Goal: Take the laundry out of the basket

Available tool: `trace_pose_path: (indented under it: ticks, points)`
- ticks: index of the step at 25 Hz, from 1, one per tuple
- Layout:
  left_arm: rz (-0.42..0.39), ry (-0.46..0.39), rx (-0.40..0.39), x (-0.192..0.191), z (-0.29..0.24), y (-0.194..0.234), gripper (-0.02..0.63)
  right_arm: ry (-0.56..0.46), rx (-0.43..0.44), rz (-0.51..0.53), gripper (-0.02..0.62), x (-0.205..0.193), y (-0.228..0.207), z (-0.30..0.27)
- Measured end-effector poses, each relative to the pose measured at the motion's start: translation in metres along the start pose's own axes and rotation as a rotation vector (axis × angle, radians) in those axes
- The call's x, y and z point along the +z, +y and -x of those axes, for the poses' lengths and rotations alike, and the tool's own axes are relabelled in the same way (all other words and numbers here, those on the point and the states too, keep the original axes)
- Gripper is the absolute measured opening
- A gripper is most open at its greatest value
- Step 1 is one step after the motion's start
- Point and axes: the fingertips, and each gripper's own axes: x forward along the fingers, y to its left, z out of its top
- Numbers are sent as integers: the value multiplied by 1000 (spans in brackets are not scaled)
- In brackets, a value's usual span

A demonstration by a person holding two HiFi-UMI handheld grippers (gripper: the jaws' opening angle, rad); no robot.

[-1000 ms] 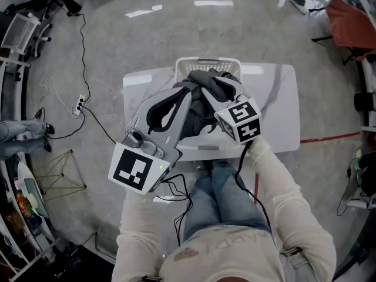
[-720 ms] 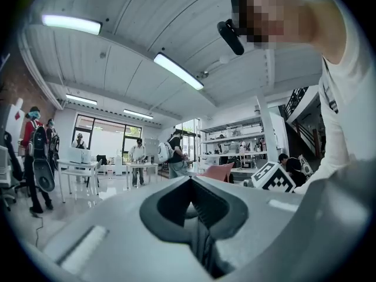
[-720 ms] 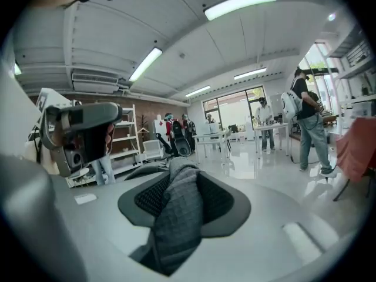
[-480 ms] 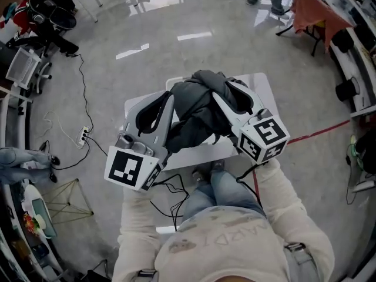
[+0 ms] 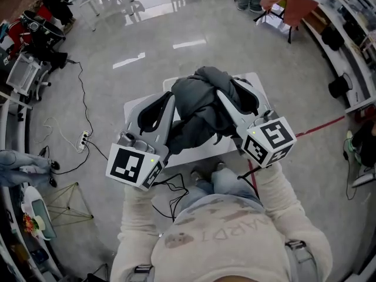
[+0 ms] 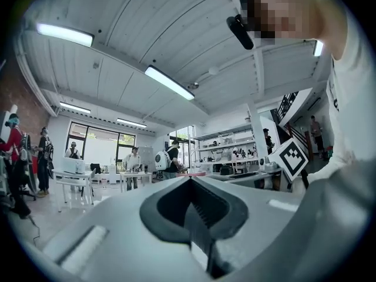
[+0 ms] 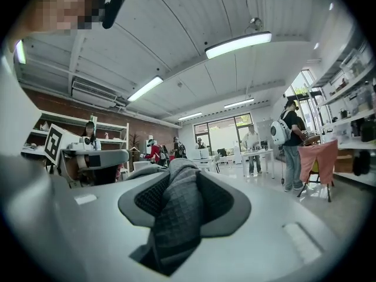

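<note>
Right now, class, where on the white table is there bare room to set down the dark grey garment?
On the white table, bare: the left end outside the left gripper; the near strip below the dark grey garment; the far right corner beyond the right gripper. Crowded: the middle, hidden under garment and grippers.

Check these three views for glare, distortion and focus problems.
Head view: sharp, with white glare streaks on the glossy floor. Left gripper view: heavy fisheye bending, black corners, bright ceiling lights, a mosaic patch at the top. Right gripper view: same fisheye and a mosaic patch; the dark garment shows a crisp weave.
</note>
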Motion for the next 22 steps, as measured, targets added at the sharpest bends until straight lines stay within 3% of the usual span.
trace_pose_path:
  ticks: [14, 22]
  points:
    - [12, -1, 90, 12, 8, -3, 0, -46, 91, 29, 175, 28, 10, 7]
    - [9, 4, 99, 12, 6, -21, 0, -58, 111, 34, 175, 33, 7, 21]
